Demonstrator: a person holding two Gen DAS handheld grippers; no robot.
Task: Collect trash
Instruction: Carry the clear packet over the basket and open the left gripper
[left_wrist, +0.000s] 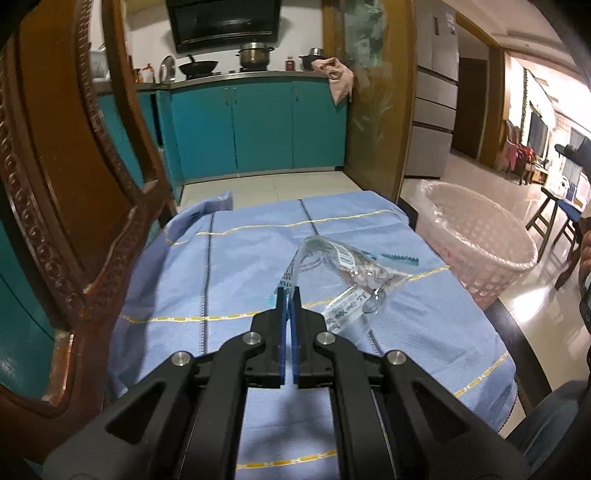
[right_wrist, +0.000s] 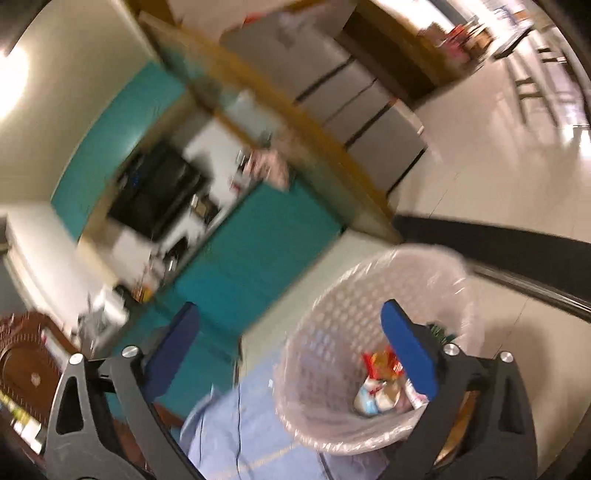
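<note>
Two grippers: left gripper (left_wrist: 289, 295) pinches clear wrapper (left_wrist: 343, 273); right gripper (right_wrist: 291, 325) released, seemingly over basket (right_wrist: 332, 321)

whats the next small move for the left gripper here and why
Probably carry the clear plastic wrapper right, toward the lined basket. The left hand-held gripper looks shut on the wrapper's edge above the blue tablecloth, and the right hand-held gripper is open and empty over the basket, which already holds trash.
</note>
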